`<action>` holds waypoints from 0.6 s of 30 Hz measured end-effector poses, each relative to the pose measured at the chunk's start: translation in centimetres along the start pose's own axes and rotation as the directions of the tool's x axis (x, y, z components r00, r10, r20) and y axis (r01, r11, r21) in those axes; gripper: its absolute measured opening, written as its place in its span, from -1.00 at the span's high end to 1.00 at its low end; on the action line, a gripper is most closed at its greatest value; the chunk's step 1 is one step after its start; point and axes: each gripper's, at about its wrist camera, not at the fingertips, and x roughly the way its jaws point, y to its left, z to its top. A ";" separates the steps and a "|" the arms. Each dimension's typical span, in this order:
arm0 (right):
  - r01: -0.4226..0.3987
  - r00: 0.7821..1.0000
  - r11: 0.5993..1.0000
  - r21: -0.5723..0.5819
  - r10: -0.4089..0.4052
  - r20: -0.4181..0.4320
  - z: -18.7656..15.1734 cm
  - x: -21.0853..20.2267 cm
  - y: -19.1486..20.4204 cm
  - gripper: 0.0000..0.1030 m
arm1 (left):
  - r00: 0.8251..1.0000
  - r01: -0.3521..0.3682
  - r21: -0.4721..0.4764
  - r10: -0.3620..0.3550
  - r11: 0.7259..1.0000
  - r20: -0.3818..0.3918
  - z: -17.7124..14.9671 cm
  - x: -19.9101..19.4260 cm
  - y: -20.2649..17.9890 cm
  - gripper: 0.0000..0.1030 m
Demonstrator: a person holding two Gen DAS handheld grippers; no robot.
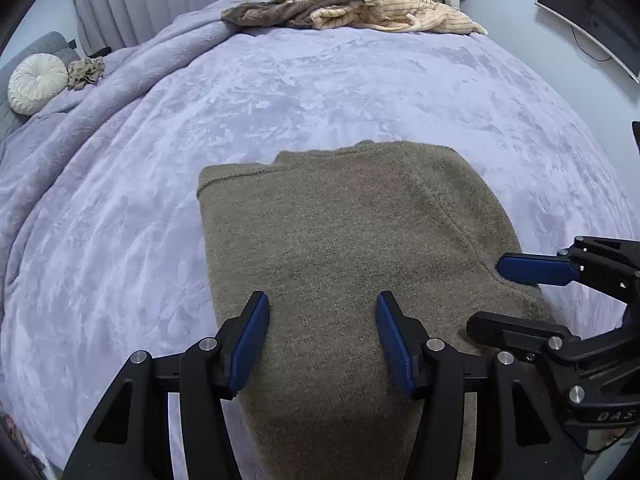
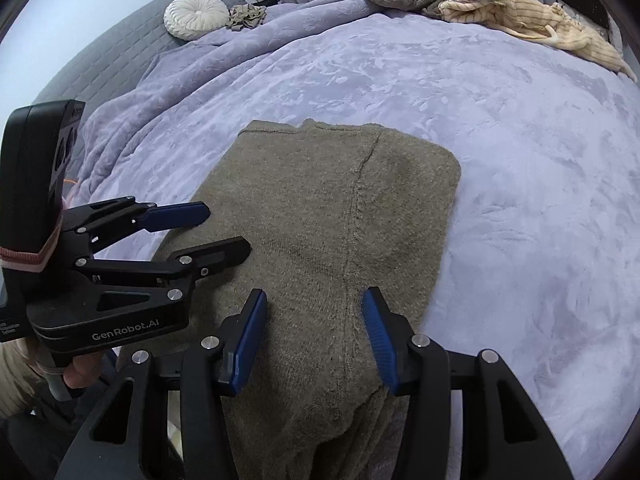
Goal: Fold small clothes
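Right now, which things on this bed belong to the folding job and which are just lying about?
Job: olive knit garment, left tool, right tool, both open above it.
Lying about: heap of striped and brown clothes, round cream cushion, lilac blanket.

My right gripper (image 2: 314,332) hangs with jaws apart over the folded olive sweater (image 2: 332,216); my left gripper (image 2: 226,232) beside it, parted too.

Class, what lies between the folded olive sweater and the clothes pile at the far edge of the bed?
Only bare lavender blanket, in both wrist views.
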 end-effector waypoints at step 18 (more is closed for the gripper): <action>0.186 0.980 0.963 -0.196 -0.167 0.108 -0.7 -6.4 8.0 -0.54 | 0.982 -0.127 -0.154 0.146 0.980 0.121 0.0 -7.8 2.4 -0.74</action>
